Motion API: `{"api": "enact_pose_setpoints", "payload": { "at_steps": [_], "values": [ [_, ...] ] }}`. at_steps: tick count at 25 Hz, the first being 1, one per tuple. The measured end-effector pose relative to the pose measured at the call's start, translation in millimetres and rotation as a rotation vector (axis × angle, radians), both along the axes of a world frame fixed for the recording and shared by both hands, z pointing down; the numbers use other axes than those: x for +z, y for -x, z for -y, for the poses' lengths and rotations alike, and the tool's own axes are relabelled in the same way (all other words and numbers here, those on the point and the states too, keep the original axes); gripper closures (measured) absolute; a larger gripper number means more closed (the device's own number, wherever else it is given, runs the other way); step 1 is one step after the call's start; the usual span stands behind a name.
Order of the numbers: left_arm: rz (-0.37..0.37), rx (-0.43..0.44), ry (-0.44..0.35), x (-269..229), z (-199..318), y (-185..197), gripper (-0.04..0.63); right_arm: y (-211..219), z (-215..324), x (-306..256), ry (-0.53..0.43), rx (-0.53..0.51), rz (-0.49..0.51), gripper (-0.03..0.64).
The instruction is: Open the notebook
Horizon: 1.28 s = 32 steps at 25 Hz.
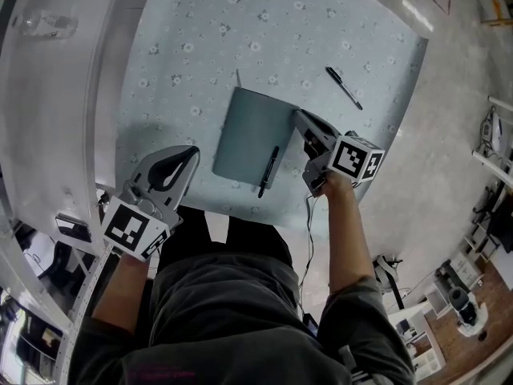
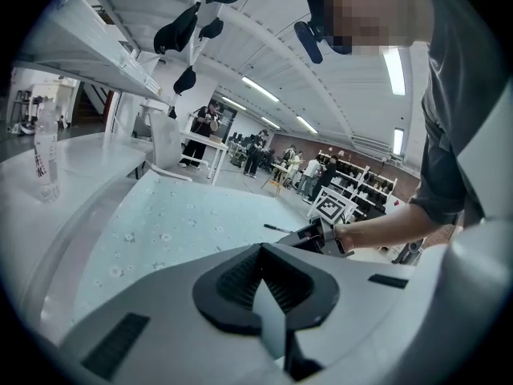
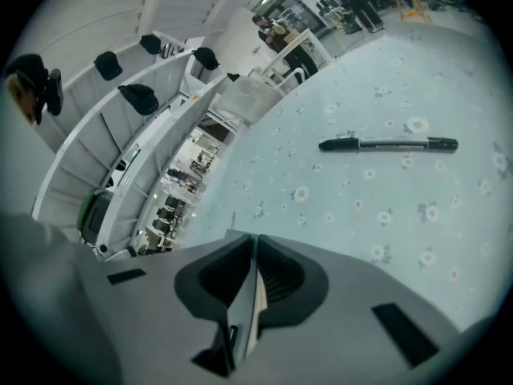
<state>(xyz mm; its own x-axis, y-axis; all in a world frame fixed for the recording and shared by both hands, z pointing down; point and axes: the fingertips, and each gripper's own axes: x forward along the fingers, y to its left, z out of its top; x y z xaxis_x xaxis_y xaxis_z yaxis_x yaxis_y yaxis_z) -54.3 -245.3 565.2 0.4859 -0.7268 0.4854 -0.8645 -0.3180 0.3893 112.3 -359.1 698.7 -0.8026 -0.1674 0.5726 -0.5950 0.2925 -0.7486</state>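
Head view shows a plain grey-blue notebook.

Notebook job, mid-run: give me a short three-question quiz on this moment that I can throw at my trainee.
1. True or false: both pens lie on the notebook.
2. What is between the jaws of the right gripper? A) the notebook's edge B) a pen C) nothing
3. Fill in: in the head view the left gripper is ___ the notebook (touching / apart from).

Key
1. False: one lies on the notebook, the other on the flowered tablecloth.
2. A.
3. Apart from.
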Motion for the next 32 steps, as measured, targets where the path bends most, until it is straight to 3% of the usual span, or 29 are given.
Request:
{"api": "enact_pose_setpoints", "payload": {
  "at_steps": [10, 16, 32],
  "values": [
    [-0.020, 0.003, -0.045, -21, -5, 33, 0.595, 34, 1, -54, -0.052, 0.046, 0.016, 0.586],
    [-0.037, 0.004, -0.069, -31, -15, 64, 0.595, 71, -4, -83, -0.031, 0.081, 0.027, 0.586],
    [-0.059, -0.062, -0.117, -58, -43, 148, 0.595, 193, -28, -104, -0.141, -0.012, -0.127, 0.577]
  ]
}}
